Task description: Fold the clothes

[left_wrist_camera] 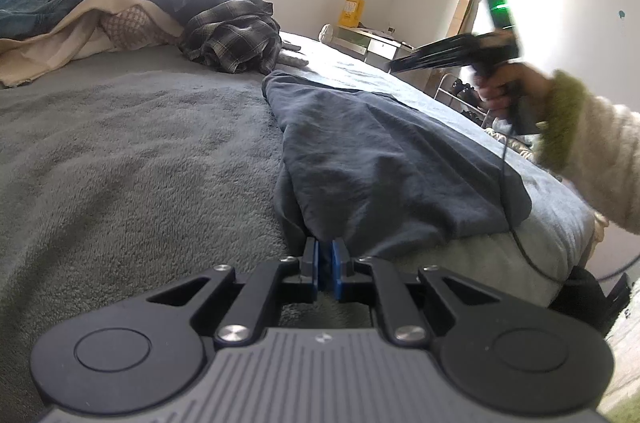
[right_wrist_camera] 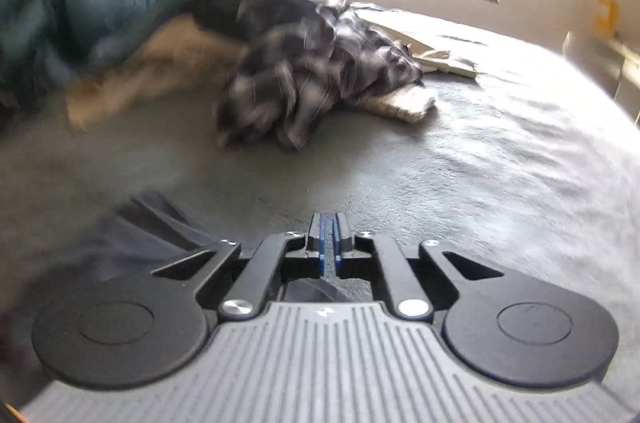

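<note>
The navy garment is pinched at its near edge by the left claw, stretching away far-right; right claw is shut, empty.

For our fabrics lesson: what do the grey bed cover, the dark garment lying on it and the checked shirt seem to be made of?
Bed cover: probably fleece or plush; matt, with a soft, uneven nap.
Dark garment: looks like thin cotton or jersey; smooth, matt, with fine creases.
Checked shirt: apparently woven flannel or cotton, with a dark-and-pale check, crumpled in soft folds.
</note>
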`<state>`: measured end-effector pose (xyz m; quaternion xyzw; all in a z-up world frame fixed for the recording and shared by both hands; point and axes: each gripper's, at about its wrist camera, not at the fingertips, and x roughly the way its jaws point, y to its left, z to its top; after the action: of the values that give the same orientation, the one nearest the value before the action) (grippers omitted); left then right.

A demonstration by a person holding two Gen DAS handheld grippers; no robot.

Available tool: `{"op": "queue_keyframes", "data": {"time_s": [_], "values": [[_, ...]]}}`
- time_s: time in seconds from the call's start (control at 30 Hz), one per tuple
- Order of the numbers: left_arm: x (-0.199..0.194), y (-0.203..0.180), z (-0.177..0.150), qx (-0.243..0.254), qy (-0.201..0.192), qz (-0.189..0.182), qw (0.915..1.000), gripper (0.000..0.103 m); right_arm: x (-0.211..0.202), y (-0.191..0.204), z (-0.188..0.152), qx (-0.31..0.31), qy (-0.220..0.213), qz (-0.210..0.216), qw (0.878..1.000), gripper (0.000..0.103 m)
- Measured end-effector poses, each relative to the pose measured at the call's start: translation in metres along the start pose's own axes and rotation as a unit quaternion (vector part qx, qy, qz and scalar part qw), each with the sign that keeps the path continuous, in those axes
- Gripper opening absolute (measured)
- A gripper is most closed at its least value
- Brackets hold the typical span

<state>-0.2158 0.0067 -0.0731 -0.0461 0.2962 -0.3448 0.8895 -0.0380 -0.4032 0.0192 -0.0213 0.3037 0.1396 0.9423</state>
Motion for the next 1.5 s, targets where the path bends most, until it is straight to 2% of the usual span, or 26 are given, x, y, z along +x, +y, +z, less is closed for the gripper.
{"op": "queue_keyframes", "data": {"time_s": [0.07,0.13,0.23,0.27,0.33,0.43,0.5,0.6,0.67,0.73,0.8,0.87,0.9,0.97,1.0,1.07,1.1,1.13,1.2,1.23,1.3,1.43,1.5], "values": [[0.0,0.0,0.001,-0.001,0.004,0.002,1.0,0.009,-0.025,-0.004,-0.005,-0.007,0.011,0.066,0.998,0.005],[0.001,-0.002,0.004,0.002,0.01,0.008,0.9999,0.01,-0.032,0.006,-0.017,-0.057,0.038,0.11,0.992,0.005],[0.001,-0.008,0.005,0.013,0.017,0.022,0.9995,0.01,-0.017,0.024,-0.043,-0.134,0.08,0.146,0.977,0.003],[0.002,-0.009,0.005,0.014,0.019,0.025,0.9994,0.01,-0.006,0.024,-0.05,-0.149,0.091,0.138,0.975,0.003],[0.002,-0.01,0.007,0.014,0.023,0.029,0.9992,0.01,0.012,0.01,-0.056,-0.15,0.096,0.089,0.98,0.003],[0.003,-0.012,0.009,0.018,0.03,0.034,0.9988,0.01,0.023,-0.035,-0.05,-0.081,0.071,-0.016,0.994,0.007],[0.004,-0.014,0.011,0.024,0.036,0.038,0.9983,0.01,0.009,-0.05,-0.045,-0.054,0.054,-0.019,0.997,0.007],[0.005,-0.017,0.012,0.033,0.042,0.042,0.9977,0.01,-0.029,-0.038,-0.042,-0.06,0.019,0.108,0.992,0.007],[0.005,-0.017,0.013,0.034,0.046,0.043,0.9975,0.01,-0.044,-0.014,-0.047,-0.1,0.024,0.215,0.971,0.008],[0.005,-0.018,0.014,0.034,0.049,0.046,0.9972,0.01,-0.046,0.016,-0.054,-0.147,0.051,0.302,0.94,0.007],[0.006,-0.02,0.015,0.037,0.051,0.049,0.9968,0.01,-0.04,0.046,-0.066,-0.204,0.086,0.361,0.906,0.007],[0.006,-0.02,0.015,0.039,0.051,0.051,0.9967,0.01,-0.025,0.059,-0.08,-0.258,0.13,0.362,0.886,0.007],[0.005,-0.02,0.015,0.039,0.05,0.05,0.9967,0.01,-0.016,0.052,-0.081,-0.26,0.143,0.348,0.889,0.007],[0.006,-0.018,0.015,0.037,0.05,0.047,0.997,0.01,-0.007,0.014,-0.077,-0.198,0.143,0.314,0.917,0.006],[0.006,-0.017,0.015,0.036,0.049,0.045,0.9971,0.01,-0.007,-0.013,-0.073,-0.146,0.133,0.298,0.934,0.006],[0.007,-0.016,0.015,0.032,0.049,0.043,0.9974,0.01,-0.014,-0.058,-0.073,-0.08,0.109,0.226,0.965,0.009],[0.007,-0.016,0.015,0.031,0.049,0.042,0.9974,0.01,-0.019,-0.071,-0.074,-0.073,0.106,0.165,0.978,0.01],[0.006,-0.016,0.016,0.031,0.049,0.041,0.9975,0.01,-0.025,-0.084,-0.076,-0.067,0.106,0.123,0.984,0.01],[0.003,-0.017,0.018,0.032,0.048,0.044,0.9974,0.012,-0.042,-0.091,-0.076,-0.05,0.091,0.098,0.99,0.01],[0.0,-0.018,0.019,0.032,0.045,0.046,0.9974,0.012,-0.052,-0.089,-0.074,-0.052,0.078,0.101,0.99,0.01],[-0.009,-0.023,0.023,0.035,0.035,0.053,0.9974,0.012,-0.073,-0.059,-0.072,-0.084,0.045,0.124,0.988,0.01],[-0.033,-0.036,0.033,0.044,-0.004,0.06,0.9972,0.014,-0.094,0.008,-0.064,-0.166,-0.011,0.202,0.965,0.024],[-0.035,-0.044,0.041,0.047,-0.023,0.047,0.9976,0.015,-0.088,0.039,-0.061,-0.201,-0.016,0.239,0.95,0.024]]}}
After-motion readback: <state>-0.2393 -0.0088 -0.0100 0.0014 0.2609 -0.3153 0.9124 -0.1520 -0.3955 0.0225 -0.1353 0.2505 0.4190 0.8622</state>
